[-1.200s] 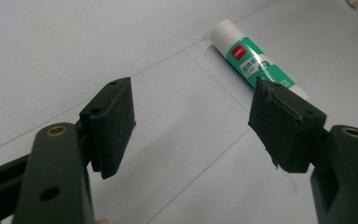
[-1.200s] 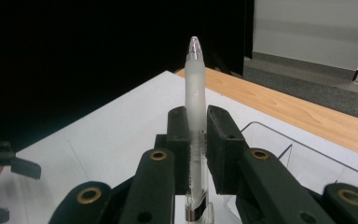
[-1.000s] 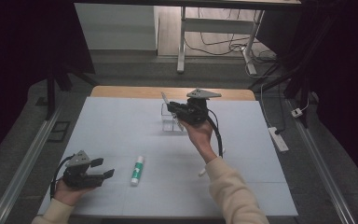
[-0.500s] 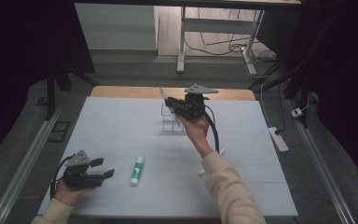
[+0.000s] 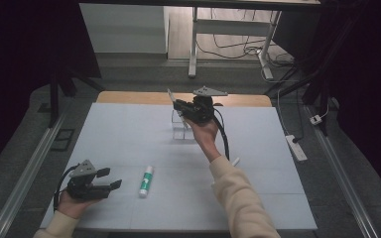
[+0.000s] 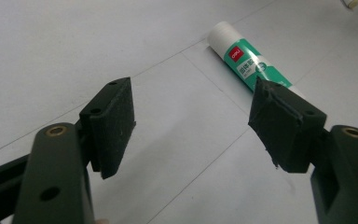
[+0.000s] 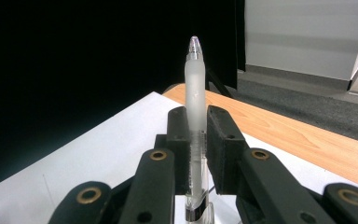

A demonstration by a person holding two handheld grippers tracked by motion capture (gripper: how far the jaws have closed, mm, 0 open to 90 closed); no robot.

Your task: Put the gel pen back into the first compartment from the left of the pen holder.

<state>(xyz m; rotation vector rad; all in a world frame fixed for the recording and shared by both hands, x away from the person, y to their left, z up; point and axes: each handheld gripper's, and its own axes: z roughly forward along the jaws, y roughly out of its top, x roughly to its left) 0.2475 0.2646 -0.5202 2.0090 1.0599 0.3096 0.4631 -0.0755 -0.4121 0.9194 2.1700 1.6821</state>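
White sheeting is covering the worktop (image 5: 129, 144), with a strip of bare wood showing along its far edge and dark floor lying on both sides.

Right tongs (image 7: 196, 140) are being held raised over the far middle of the worktop, above a clear container (image 5: 181, 126) standing there. They are clenching a frosted pen (image 7: 195, 88) between their pads; in the right gripper view the pen is standing upright between the jaws, its clear tip pointing up and its lower end running down past the pads. In the high view the pen (image 5: 170, 95) is projecting up and to the left from these tongs (image 5: 178, 105).

Left tongs (image 5: 111, 179) are resting low at the near left corner of the worktop, held in the person's left hand (image 5: 69, 204). Their jaws are standing wide apart, gripping nothing. A glue stick (image 5: 146, 180) with a green and white label is lying flat on the sheeting just to the right of them, apart from the pads. In the left gripper view the glue stick (image 6: 244, 58) is lying beyond the right-hand jaw, partly hidden behind it, its white cap pointing away.
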